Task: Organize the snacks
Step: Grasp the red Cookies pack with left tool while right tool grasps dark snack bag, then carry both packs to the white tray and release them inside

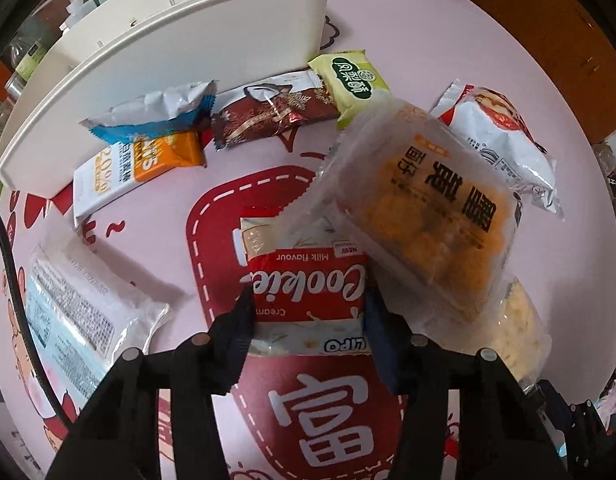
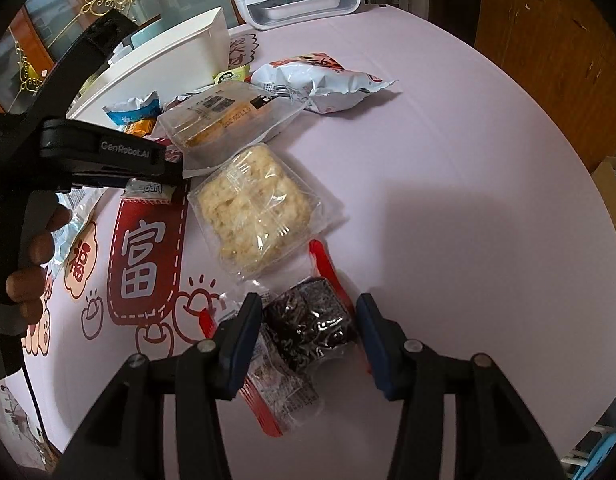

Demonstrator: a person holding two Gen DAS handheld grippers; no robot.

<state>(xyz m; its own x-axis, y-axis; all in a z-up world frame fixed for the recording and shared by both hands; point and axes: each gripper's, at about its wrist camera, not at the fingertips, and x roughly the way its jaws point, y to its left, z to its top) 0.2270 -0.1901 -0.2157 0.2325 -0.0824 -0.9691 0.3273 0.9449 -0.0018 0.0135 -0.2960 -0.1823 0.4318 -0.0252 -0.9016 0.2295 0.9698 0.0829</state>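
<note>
My left gripper point(image 1: 308, 304) has its fingers on both sides of a red and white Cookies packet point(image 1: 303, 284) on the pink table; the jaws touch its edges. A clear pack of orange cakes point(image 1: 428, 208) overlaps the packet's right side. My right gripper point(image 2: 308, 312) is open around a dark chocolate snack in a clear, red-edged wrapper point(image 2: 308, 320), which lies on the table. A white bin point(image 1: 167, 52) stands at the back left. The left gripper's body point(image 2: 107, 152) shows in the right wrist view.
Small bars lie against the bin: a blue-white wrapper point(image 1: 155, 112), an orange-white bar point(image 1: 135, 172), a dark red bar point(image 1: 271, 116) and a green pack point(image 1: 352, 84). A white chip bag point(image 1: 504, 136), a pale rice-cake pack point(image 2: 255, 208) and a white packet point(image 1: 75, 304) lie around.
</note>
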